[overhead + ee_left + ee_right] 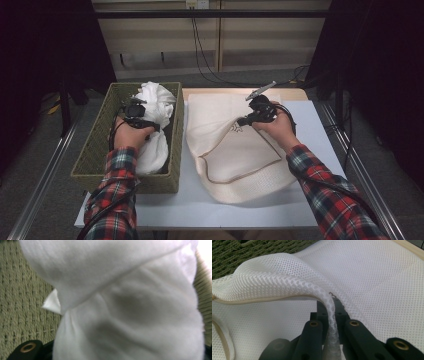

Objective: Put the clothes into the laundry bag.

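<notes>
While raised, left gripper [134, 111] over basket [95, 150].

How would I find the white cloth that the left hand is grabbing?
Look at the woven basket on the left side of the table. Inside it lies a crumpled white cloth, gripped by the left gripper. It is smooth and bunched, unlike the flat cream mesh bag beside the basket.
</notes>
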`<state>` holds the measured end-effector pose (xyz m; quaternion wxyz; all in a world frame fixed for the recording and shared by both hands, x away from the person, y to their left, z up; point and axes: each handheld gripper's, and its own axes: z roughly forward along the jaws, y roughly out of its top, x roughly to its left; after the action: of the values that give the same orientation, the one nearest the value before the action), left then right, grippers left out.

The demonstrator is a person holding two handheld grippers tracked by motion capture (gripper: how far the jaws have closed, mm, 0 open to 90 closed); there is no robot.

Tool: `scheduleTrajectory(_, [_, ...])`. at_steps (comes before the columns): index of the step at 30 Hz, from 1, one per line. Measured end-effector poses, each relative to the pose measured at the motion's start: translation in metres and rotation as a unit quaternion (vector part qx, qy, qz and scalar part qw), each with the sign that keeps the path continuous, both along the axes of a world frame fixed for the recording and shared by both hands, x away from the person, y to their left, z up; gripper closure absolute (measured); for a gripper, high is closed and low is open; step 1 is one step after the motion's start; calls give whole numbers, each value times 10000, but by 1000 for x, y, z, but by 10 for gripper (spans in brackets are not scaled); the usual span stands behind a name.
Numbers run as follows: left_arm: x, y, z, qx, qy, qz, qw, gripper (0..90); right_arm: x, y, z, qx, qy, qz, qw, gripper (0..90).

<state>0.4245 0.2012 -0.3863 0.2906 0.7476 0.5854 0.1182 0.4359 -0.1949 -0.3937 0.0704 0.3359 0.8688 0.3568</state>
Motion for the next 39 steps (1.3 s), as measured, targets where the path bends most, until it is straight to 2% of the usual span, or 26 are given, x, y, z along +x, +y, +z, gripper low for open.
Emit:
scheduleTrajectory(4, [-1,0,10,-142,-116,-2,9998,572,1,-1,1,16,-34,-39,10000,882])
scheduleTrajectory(9, [-3,3,30,-211,-236,-150,9994,571,4,-2,3,33,-41,-51,10000,882])
scheduleTrajectory(17, [-3,6,66,-531,-403,-247,9975,572,7,-1,2,53,-24,-138,9999,882])
scheduleTrajectory(23, [-7,-2,91,-686,-471,-478,9954,571,7,-2,4,58,-65,-135,9999,882])
scheduleTrajectory(27, [-12,-14,105,-836,-446,-626,9935,571,6,-3,5,80,-49,-201,9998,882])
scheduleTrajectory(30, [-14,-21,112,-1021,-423,-806,9906,570,6,-3,4,67,-41,-192,9998,882])
scheduleTrajectory(32, [-15,-24,115,-1138,-386,-830,9893,570,6,-3,3,83,-54,-188,9998,882])
scheduleTrajectory(34, [-17,-28,118,-1156,-355,-954,9881,570,6,-2,3,86,-39,-202,9998,882])
scheduleTrajectory(37, [-20,-34,122,-1285,-374,-941,9865,570,6,-3,1,75,-40,-219,9997,882])
scheduleTrajectory(39, [-21,-36,126,-1314,-359,-1120,9843,570,8,-3,0,125,-31,-230,9997,882])
